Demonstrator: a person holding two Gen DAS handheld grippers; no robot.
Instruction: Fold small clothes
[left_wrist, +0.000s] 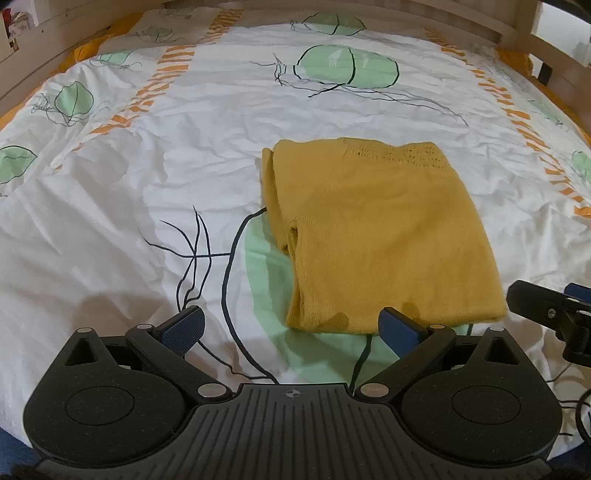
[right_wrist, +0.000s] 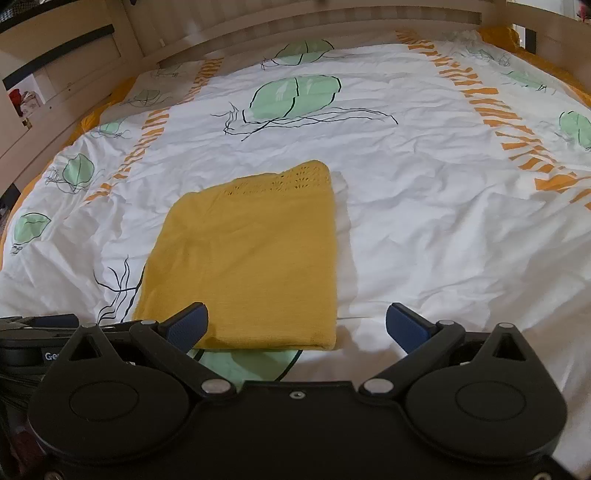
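A mustard-yellow knitted garment (left_wrist: 380, 236) lies folded into a rectangle on the bed; it also shows in the right wrist view (right_wrist: 251, 258). Its lace-patterned edge points away from me. My left gripper (left_wrist: 291, 328) is open and empty, just in front of the garment's near left corner. My right gripper (right_wrist: 297, 326) is open and empty at the garment's near right corner, its left fingertip (right_wrist: 188, 325) over the near edge. The right gripper also shows at the right edge of the left wrist view (left_wrist: 546, 310).
The bed is covered by a white duvet (left_wrist: 147, 184) with green leaf shapes and orange stripes. A wooden bed frame (right_wrist: 258, 29) runs along the far side and corners. A shelf with small items (right_wrist: 22, 99) stands at the far left.
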